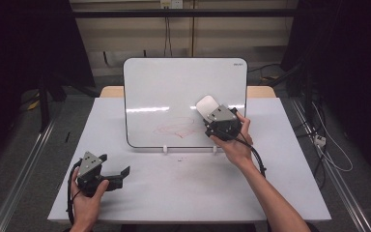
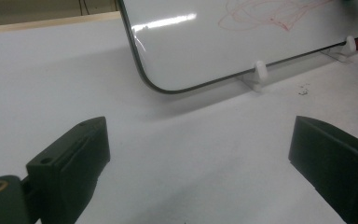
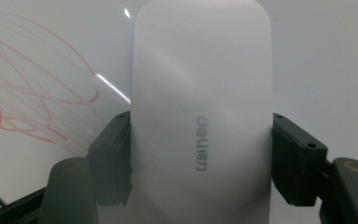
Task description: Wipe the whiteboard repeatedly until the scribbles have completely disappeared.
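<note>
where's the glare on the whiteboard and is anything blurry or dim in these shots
High view: a bright horizontal glare streak crosses the whiteboard, and the room around the table is dark. Left gripper view: the same kind of streak sits near the board's upper left, and the near black fingers look soft. Right gripper view: the white eraser is close and hazy, with a small glint beside the red scribble.

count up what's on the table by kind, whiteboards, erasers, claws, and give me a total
Whiteboards: 1, the whiteboard standing upright with red scribbles.
Erasers: 1, the white eraser clamped in the right claw.
Claws: 2, the right one plus the left claw, open and empty.
Total: 4
</note>
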